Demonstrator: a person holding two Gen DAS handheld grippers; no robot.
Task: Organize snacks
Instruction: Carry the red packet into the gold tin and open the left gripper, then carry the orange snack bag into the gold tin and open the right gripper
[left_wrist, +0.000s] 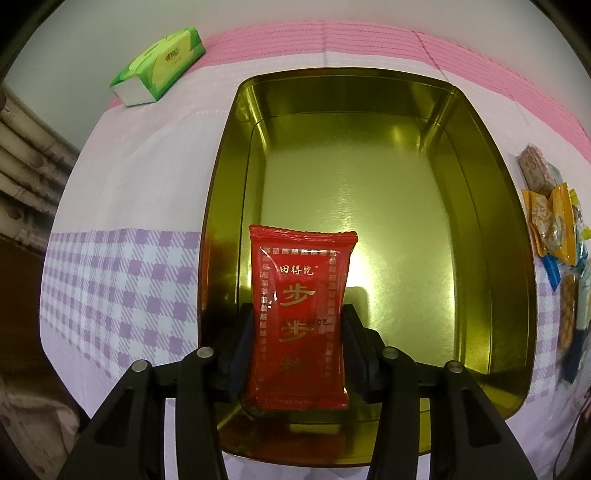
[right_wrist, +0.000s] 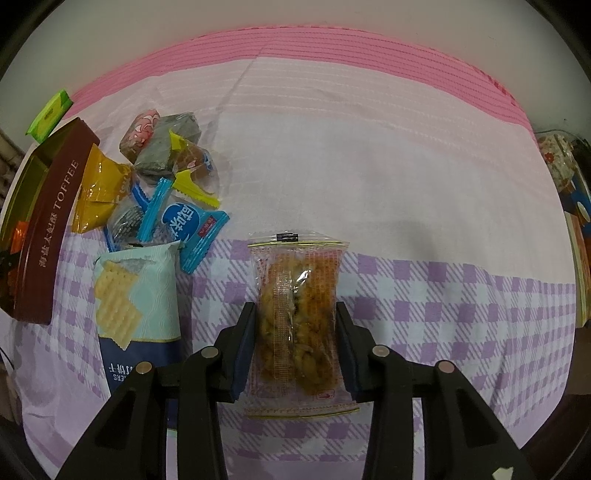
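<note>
Indoor lighting is dim and warm, arriving from overhead; the shiny gold rectangular metal tin (left_wrist: 476, 221) shows broad glare across its floor; soft shadows fall on the pink and lilac checked tablecloth (right_wrist: 406, 166); fisheye distortion bends all edges; corners vignette to black; focus is slightly soft throughout.

Left gripper (left_wrist: 298, 314) tipped steeply down over the near end of the gold tin (left_wrist: 491, 221), pinching red packet (left_wrist: 299, 273); right gripper (right_wrist: 295, 310) right of the tin, equally steep, clamping clear packet (right_wrist: 297, 273).

Pale wall (left_wrist: 92, 33), patterned curtain (left_wrist: 26, 155) at left, pink-and-lilac tablecloth (right_wrist: 369, 155)
</note>
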